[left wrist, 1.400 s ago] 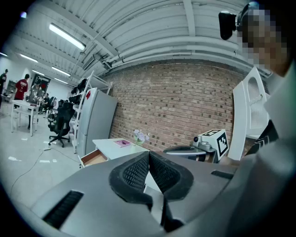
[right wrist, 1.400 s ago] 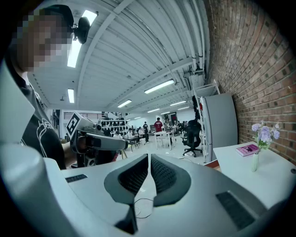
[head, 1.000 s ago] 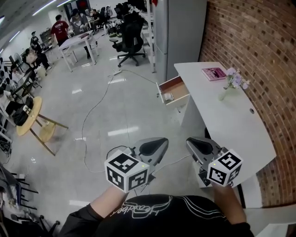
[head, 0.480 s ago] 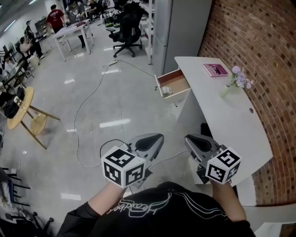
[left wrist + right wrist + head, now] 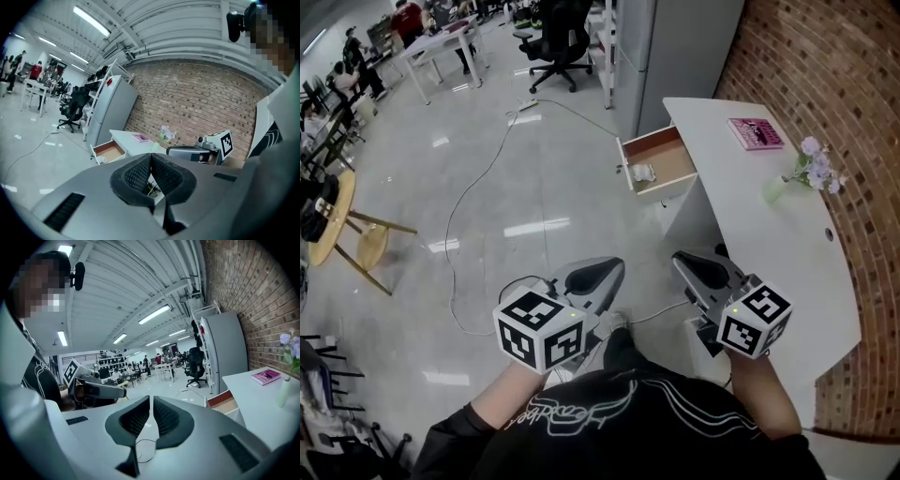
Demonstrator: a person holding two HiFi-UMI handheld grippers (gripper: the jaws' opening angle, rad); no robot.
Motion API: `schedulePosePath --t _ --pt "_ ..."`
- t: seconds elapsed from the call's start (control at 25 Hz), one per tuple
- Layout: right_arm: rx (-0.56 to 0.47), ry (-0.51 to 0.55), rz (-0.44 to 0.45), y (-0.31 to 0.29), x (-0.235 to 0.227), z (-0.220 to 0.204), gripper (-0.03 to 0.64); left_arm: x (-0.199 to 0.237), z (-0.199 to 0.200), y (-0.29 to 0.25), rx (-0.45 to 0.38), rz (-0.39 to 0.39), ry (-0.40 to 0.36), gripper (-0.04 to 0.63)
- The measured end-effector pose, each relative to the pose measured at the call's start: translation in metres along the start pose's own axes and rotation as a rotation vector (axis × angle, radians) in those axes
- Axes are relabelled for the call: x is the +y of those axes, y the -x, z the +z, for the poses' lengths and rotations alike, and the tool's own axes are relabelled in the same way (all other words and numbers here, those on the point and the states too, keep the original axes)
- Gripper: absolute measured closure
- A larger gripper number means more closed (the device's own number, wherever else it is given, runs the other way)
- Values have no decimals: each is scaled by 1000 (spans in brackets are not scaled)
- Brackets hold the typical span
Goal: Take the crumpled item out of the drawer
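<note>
Currently the left tongs (image 5: 151, 158) are pressed together at the tips, clamping nothing. The right tongs (image 5: 151, 401) are likewise together and empty. Well apart from both, the crumpled item (image 5: 642, 172) lies inside the open drawer (image 5: 673, 157) of the white table (image 5: 750, 220).

The crumpled item (image 5: 643, 172) in the drawer (image 5: 661, 155) is showing too small to identify (just a pale scrap). The right gripper (image 5: 680, 259) is covering part of the desk (image 5: 750, 216), and the book (image 5: 756, 132) is showing print too small to read.
</note>
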State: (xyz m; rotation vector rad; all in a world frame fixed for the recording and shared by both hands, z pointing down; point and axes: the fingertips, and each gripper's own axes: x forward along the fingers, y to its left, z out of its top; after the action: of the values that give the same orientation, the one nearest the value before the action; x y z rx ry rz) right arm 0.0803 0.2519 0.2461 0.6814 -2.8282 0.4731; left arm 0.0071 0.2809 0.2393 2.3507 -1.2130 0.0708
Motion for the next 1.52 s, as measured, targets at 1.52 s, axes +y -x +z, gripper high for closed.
schedulePosePath --t 1.52 --pt "185 -245 -99 -336 -437 -20 560 386 68 -377 302 81 102 574"
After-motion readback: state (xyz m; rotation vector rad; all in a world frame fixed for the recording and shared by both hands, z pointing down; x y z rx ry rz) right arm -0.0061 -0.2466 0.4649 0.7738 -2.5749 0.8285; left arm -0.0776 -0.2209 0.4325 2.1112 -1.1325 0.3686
